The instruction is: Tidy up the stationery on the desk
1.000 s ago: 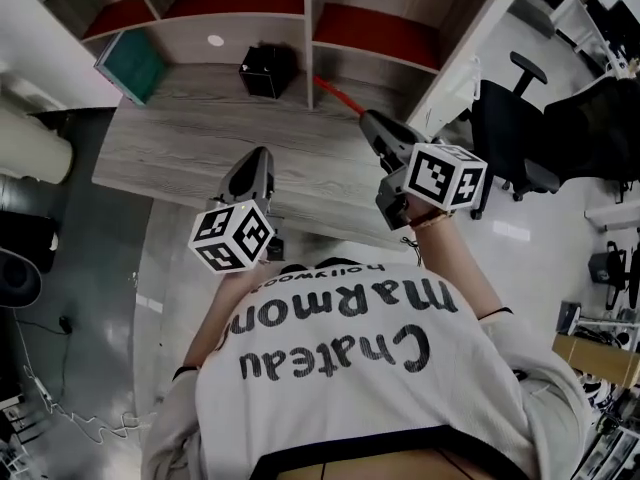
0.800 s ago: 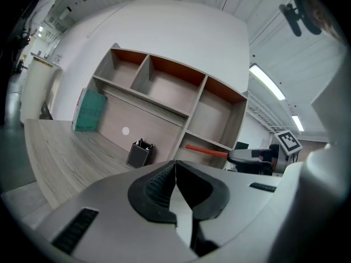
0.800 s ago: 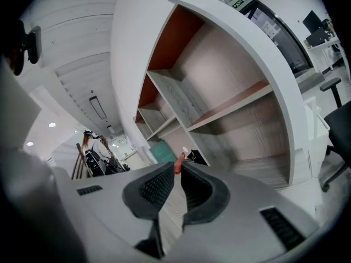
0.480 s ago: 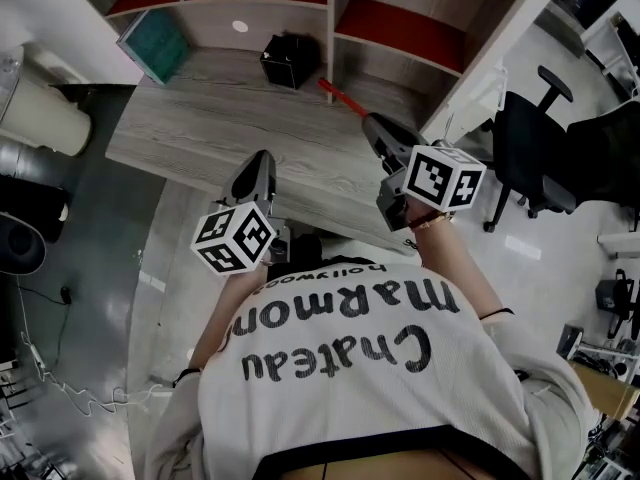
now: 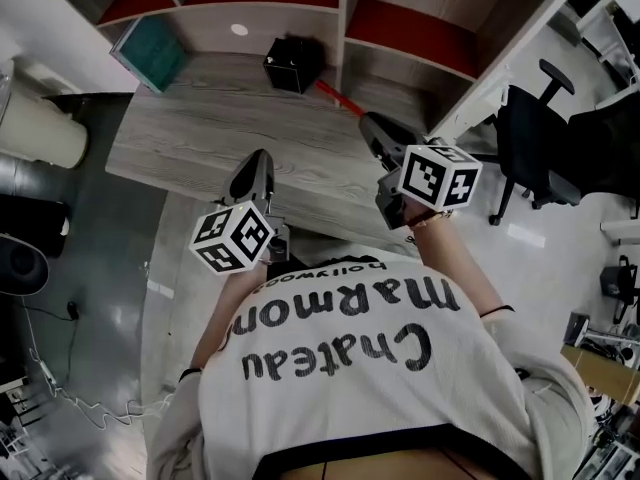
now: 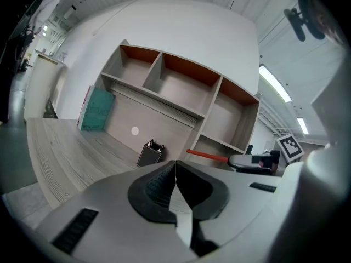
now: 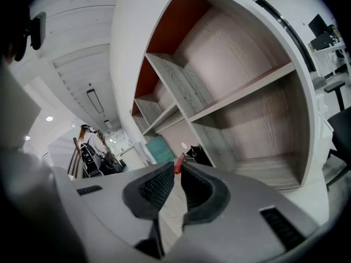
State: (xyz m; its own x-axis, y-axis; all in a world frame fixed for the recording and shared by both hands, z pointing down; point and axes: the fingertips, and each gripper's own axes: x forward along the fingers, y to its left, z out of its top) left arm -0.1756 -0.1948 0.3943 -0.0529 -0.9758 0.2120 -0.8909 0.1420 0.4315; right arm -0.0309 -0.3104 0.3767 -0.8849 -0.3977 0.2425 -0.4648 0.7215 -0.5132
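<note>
Person is wearing a loose off-white top [image 5: 380, 368] with big dark lettering running across it, smaller dark print sitting near the neck, and a dark band edging the hem. The long sleeves [image 5: 530, 348] are ending in thin dark cuffs, and a thin cord [image 5: 425, 224] is showing at the right wrist. The left gripper [image 5: 262, 156] and right gripper [image 5: 370, 121] are both showing smooth grey shells. Each is carrying a white cube with black square markers: left cube [image 5: 232, 236], right cube [image 5: 441, 176]. Black ribbed pads [image 6: 156, 185] are lining the jaws, with dark slotted insets sitting in the grey shell beside them.
</note>
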